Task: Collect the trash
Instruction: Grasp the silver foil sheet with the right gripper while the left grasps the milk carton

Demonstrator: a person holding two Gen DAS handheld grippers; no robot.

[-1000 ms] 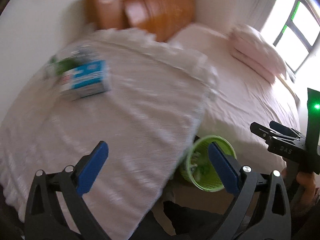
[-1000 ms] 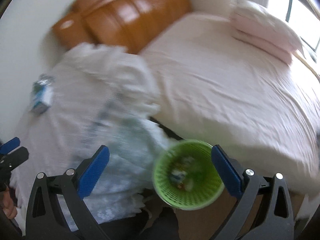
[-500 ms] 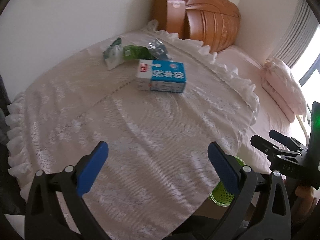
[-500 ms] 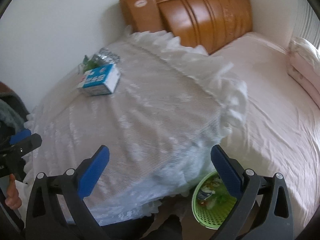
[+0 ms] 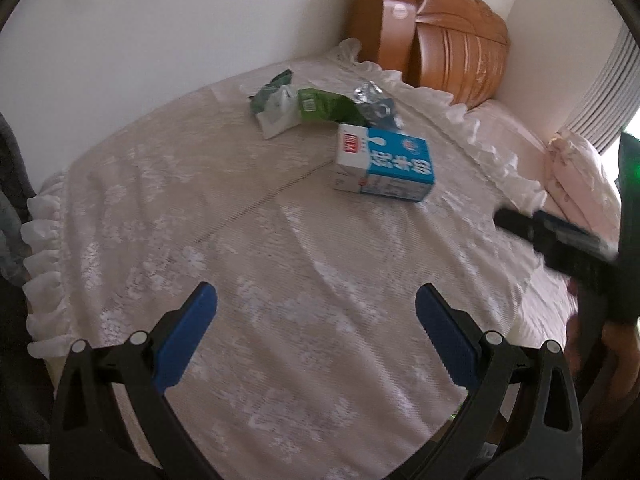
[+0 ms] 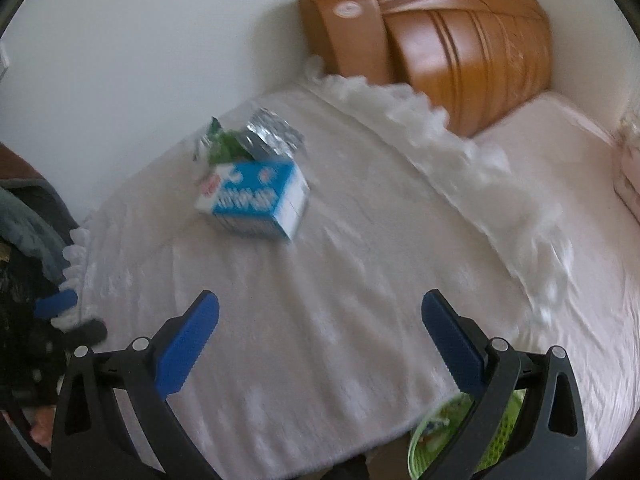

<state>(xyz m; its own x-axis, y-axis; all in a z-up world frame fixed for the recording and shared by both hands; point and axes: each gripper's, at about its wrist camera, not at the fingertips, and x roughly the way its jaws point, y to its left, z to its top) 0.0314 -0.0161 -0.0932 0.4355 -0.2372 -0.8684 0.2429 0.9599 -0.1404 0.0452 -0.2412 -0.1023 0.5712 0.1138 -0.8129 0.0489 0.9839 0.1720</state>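
A blue and white milk carton [image 5: 383,164] lies on a table with a white lace cloth [image 5: 248,264]. Behind it lie a green wrapper [image 5: 320,107], a white and green packet [image 5: 274,109] and a crumpled silver foil bag [image 5: 370,94]. My left gripper [image 5: 316,324] is open and empty, over the near part of the cloth. My right gripper [image 6: 320,328] is open and empty, also short of the carton [image 6: 256,198]; it shows in the left wrist view [image 5: 560,240] at the right. A green mesh bin [image 6: 464,436] with trash sits low at the table's near right edge.
A bed with a pink sheet [image 6: 560,184] and pillows [image 5: 580,176] lies to the right of the table. A wooden headboard [image 6: 460,40] stands against the white wall. Dark clothing [image 6: 28,216] hangs at the left edge.
Both grippers have swung up from the bin toward the table and moved closer to the carton, which now looks larger. Both stay open and empty.
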